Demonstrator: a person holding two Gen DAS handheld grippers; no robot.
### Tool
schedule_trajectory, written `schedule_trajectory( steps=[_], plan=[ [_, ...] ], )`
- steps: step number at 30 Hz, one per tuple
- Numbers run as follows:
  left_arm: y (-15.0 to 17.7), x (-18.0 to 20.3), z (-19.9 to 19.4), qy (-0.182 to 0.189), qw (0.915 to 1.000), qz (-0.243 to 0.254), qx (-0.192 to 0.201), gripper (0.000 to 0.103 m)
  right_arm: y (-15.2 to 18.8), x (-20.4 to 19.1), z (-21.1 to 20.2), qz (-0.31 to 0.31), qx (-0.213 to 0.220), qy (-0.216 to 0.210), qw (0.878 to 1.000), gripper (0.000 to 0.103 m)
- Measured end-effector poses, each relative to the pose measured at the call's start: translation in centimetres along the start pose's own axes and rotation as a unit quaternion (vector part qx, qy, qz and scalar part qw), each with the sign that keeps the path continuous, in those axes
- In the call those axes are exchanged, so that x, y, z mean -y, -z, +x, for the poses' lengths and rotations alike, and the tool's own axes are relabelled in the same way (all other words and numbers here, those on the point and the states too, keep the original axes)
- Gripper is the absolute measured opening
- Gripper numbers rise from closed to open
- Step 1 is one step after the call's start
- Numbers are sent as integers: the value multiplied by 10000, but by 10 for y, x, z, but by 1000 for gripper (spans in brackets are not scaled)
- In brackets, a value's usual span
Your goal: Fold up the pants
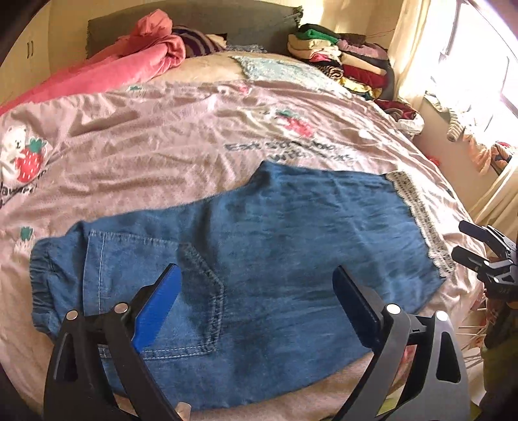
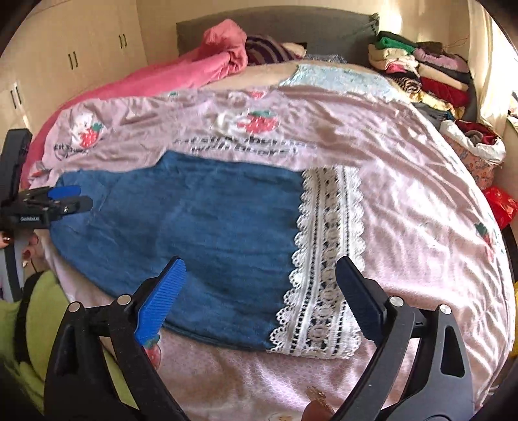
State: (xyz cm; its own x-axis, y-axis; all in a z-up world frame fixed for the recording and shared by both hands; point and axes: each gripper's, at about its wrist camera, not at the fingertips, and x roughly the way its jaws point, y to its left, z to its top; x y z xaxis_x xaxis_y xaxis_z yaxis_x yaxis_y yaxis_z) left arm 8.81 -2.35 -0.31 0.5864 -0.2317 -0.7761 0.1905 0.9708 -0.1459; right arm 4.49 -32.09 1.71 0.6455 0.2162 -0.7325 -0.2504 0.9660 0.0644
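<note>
A: Nearest the lens in the left wrist view is the left gripper; its two blue pads stand spread wide, with nothing between them; they hang above the cloth and do not press on it.

B: And under it?

A: The blue denim pants; they lie flat on the pink strawberry-print sheet, stretched crosswise in front of both grippers; directly below the left gripper is a stitched back pocket; the gathered elastic waistband is off to that gripper's left.

B: The other end?

A: To the left gripper's right the legs end in a white lace cuff; in the right wrist view that lace cuff sits right beneath the right gripper, between its fingers as the camera sees it, though untouched.

B: So the right one holds nothing either?

A: Nothing; its jaws are spread as wide as the left's; the pants lie loose under both.

B: Do the grippers see each other?

A: Yes; the right gripper shows at the far right edge of the left view, just past the cuff; the left gripper shows at the far left of the right view, over the waist end.

B: Beyond the pants?

A: Ahead of both grippers, a rumpled pink blanket by the grey headboard; ahead and to the right, a stack of folded clothes; a red plastic bag to the right gripper's right.
</note>
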Motion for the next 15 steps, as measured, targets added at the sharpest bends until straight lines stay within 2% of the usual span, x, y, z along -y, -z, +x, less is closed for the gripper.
schedule_trajectory(
  steps=[15],
  plan=[
    [-34,45,-14,142,9980,565,236,94,-2,32,-30,382,382,251,9982,91]
  ],
)
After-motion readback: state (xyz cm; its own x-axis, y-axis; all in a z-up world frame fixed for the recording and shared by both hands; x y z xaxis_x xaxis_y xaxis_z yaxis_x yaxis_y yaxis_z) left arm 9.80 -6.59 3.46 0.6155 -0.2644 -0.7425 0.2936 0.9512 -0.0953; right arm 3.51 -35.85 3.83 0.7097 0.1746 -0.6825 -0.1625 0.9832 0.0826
